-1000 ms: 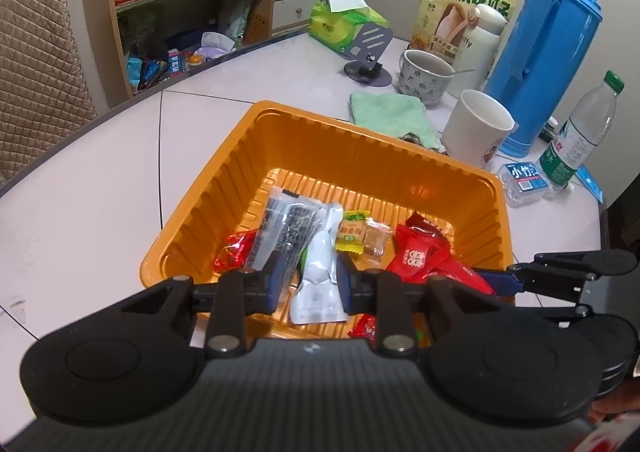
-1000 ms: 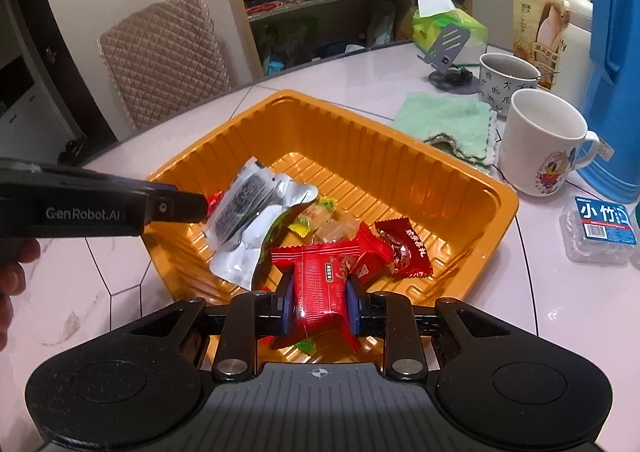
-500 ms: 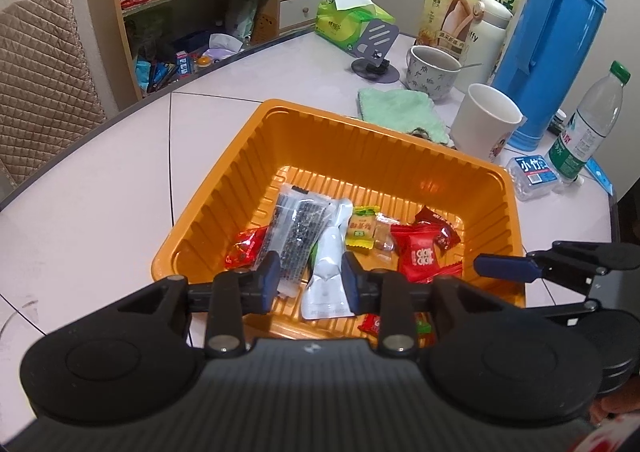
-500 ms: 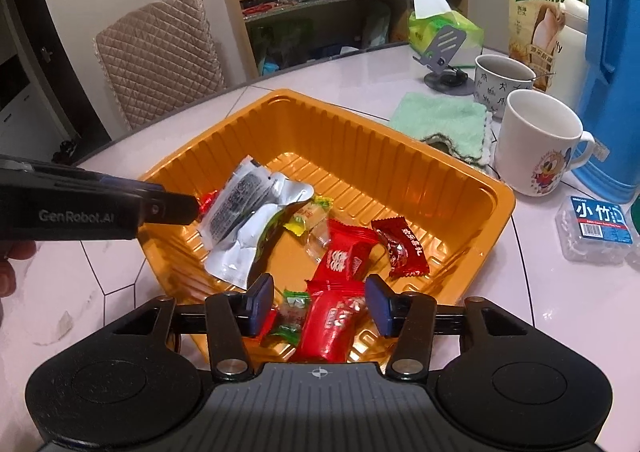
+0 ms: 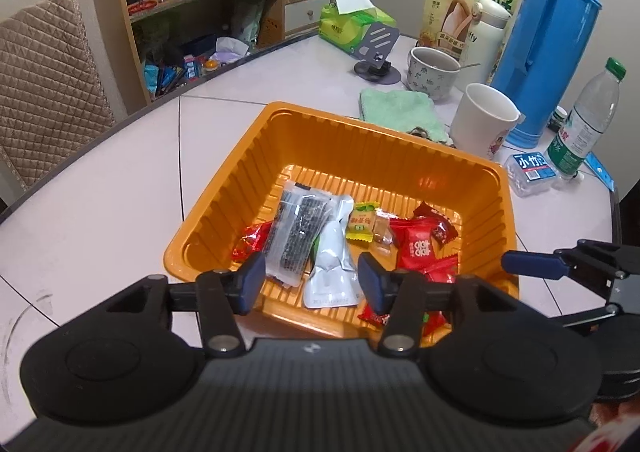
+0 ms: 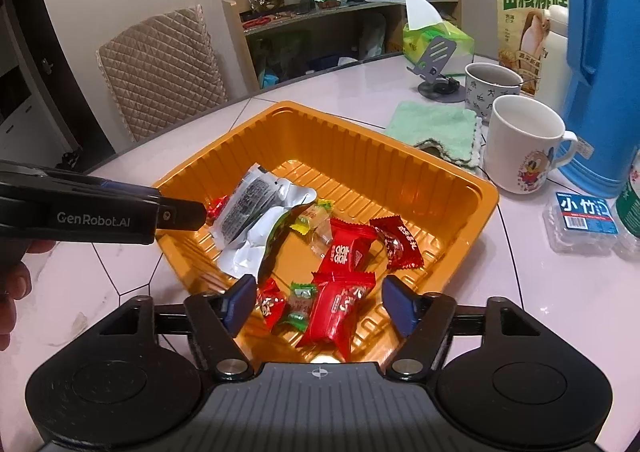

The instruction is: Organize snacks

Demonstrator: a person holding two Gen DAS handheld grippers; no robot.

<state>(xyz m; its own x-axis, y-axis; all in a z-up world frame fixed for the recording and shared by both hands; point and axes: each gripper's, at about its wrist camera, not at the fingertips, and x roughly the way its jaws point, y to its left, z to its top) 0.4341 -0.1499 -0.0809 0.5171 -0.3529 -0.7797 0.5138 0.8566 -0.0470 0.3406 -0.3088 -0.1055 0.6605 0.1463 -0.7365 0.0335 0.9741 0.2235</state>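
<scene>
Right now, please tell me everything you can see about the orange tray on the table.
The orange tray looks like thin glossy plastic, rectangular, with ribbed sloping walls, a rolled rim and a grooved floor. It sits flat and upright on the pale table, in front of a green cloth and a white mug. Inside lie red snack packets, a silver pouch, and small candies, mostly toward the near side; the far part is bare. No hand-held gripper touches it.

Snacks in orange tray (R hand-held gripper spread, empty).
</scene>
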